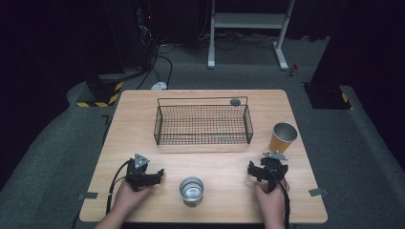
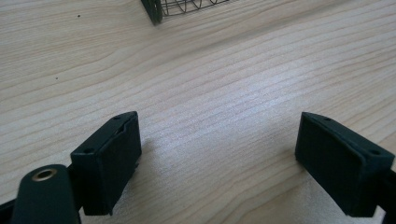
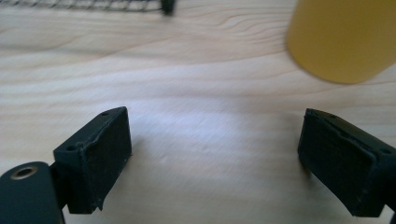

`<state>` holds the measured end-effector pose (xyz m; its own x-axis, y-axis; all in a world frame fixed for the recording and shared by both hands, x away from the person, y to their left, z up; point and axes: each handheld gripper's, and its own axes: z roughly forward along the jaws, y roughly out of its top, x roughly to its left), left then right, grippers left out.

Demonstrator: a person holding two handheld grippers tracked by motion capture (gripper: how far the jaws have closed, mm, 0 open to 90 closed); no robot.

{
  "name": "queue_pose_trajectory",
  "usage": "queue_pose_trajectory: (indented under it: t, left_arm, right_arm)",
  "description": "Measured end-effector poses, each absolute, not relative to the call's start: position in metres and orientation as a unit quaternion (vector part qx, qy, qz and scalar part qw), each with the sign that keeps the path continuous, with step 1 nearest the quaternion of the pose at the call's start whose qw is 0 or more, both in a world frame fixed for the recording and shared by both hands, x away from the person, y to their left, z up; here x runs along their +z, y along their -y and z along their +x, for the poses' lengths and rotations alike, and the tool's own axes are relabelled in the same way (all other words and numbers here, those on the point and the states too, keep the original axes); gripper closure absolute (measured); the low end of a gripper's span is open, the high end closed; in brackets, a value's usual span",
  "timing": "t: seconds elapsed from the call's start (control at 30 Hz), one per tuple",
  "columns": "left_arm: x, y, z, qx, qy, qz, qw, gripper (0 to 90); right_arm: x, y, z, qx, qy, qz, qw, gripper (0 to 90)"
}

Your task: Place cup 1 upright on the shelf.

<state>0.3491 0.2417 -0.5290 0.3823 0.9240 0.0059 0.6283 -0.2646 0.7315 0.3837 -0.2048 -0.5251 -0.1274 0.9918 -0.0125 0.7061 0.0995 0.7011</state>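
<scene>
Two hand-held grippers rest low over a pale wooden table (image 1: 143, 210) with fine straight grain, each gripped from the near edge by a hand whose forearm is cut off at the bottom of the high view. Left gripper (image 1: 160, 172): black, with a grey three-cornered plate on top and a cable trailing back; in the left gripper view its jaws stand wide apart with nothing but bare wood between them. Right gripper (image 1: 252, 170): same build, jaws likewise spread wide and empty in the right gripper view, where the picture is soft with blur. Silver metal cup (image 1: 191, 190): round, shiny, open mouth up, upright near the front edge, between the two grippers and apart from both. Orange paper cup (image 1: 282, 137): tapered, with a pale metallic-looking inside, upright near the table's right edge, just beyond the right gripper; in the right gripper view it is cropped at the top and out of focus. Black wire basket (image 1: 203, 125): rectangular, fine mesh, thin rail handle along the far side, set at the middle of the table's far half; each gripper view catches just a corner of it. Small dark round object (image 1: 235, 101): by the basket's far right corner, too small to identify. Surrounding room is dark.
</scene>
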Motion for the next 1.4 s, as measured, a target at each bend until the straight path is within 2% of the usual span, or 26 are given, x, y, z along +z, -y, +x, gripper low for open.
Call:
queue_pose_trajectory:
  t: [1.27, 1.4]
  left_arm:
    - [-0.529, -0.242, 0.349, 0.224, -0.506, 0.765, 0.330, 14.7]
    - [-0.529, -0.242, 0.349, 0.224, -0.504, 0.765, 0.331, 15.1]
  right_arm:
    - [-0.525, 0.204, 0.369, 0.300, -0.744, 0.550, 0.230, 9.5]
    - [-0.525, 0.204, 0.367, 0.301, -0.744, 0.551, 0.230, 11.9]
